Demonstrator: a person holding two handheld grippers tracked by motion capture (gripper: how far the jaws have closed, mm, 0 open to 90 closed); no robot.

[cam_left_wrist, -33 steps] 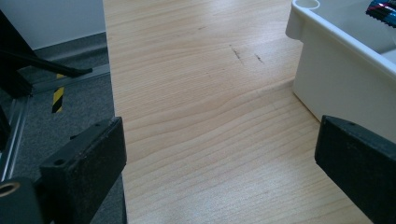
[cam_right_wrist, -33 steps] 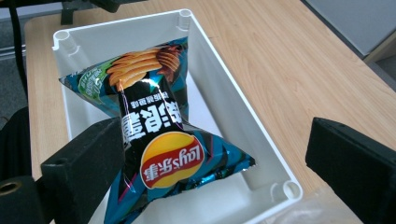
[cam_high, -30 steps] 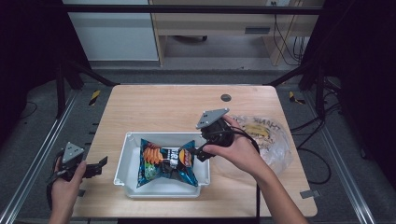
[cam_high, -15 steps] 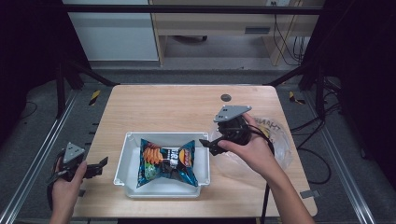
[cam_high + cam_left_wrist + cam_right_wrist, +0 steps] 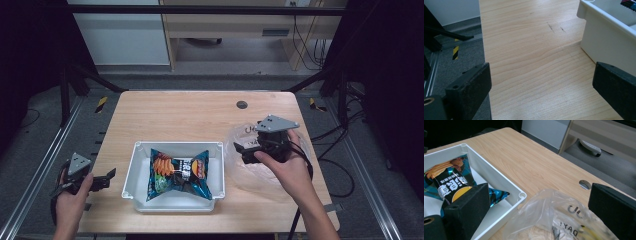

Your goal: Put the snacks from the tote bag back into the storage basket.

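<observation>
Above the clear bag (image 5: 260, 165), right claw (image 5: 239, 148) gapes beside the tray rim (image 5: 220, 170).

The person's left hand (image 5: 70, 197) is gripping the left tongs (image 5: 106, 177) at the near left edge of the worktop (image 5: 190, 112), forearm coming in from the bottom of the high view. These tongs are pointing to the person's right, jaws standing wide apart and holding nothing in the left gripper view. The right hand (image 5: 285, 167) is reaching in from the lower right, forearm angled up and to the left, wrapping the right tongs (image 5: 239, 150) from behind. Those jaws are also gaping wide, pointing left, with nothing clamped between them.
</observation>
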